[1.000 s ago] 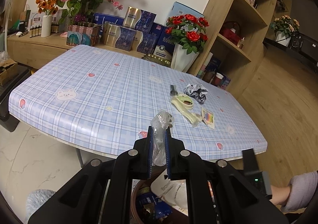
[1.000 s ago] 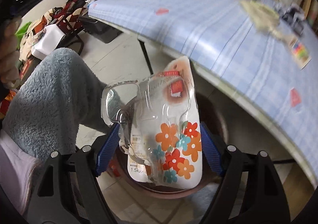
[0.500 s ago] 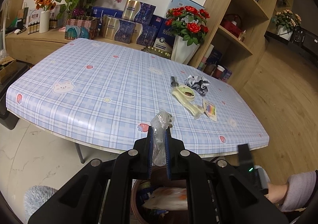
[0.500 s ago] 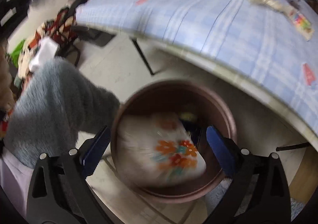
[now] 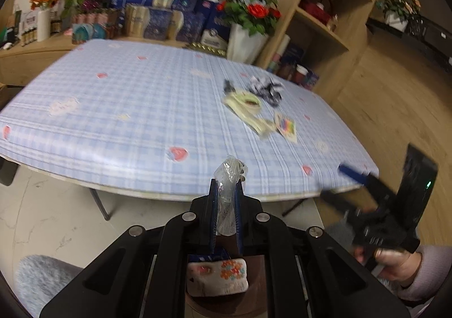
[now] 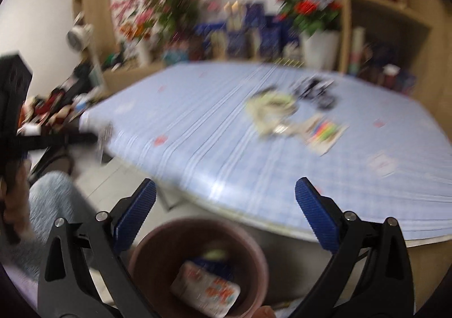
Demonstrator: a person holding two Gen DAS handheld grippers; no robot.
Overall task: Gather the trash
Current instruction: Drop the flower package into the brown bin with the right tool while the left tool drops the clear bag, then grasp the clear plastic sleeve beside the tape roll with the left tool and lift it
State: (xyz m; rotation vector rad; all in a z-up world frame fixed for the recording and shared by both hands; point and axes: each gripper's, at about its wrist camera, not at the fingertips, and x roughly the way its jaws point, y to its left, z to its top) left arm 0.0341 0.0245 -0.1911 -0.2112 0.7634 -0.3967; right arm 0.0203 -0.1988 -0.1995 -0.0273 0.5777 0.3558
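My left gripper (image 5: 225,193) is shut on a crumpled clear plastic wrapper (image 5: 226,185), held above the brown trash bin (image 5: 254,301). A white flowered package (image 5: 217,277) lies inside the bin; it also shows in the right wrist view (image 6: 204,291). My right gripper (image 6: 224,212) is open and empty above the bin (image 6: 197,236), and it shows in the left wrist view (image 5: 356,176). More trash lies on the table: a cream tape dispenser (image 5: 245,107), a black-and-white crumpled wrapper (image 5: 267,87) and a colourful card (image 5: 286,126).
The table (image 5: 127,109) has a blue checked cloth. Vases of flowers (image 5: 248,21) and gift boxes (image 5: 169,18) stand behind it. A wooden shelf unit (image 5: 325,15) stands at the right. The person's grey slippered foot (image 5: 39,284) is beside the bin.
The right gripper opened and dropped the flowered package into the bin, then swung up to face the table. The left gripper keeps the clear wrapper and has moved over the bin.
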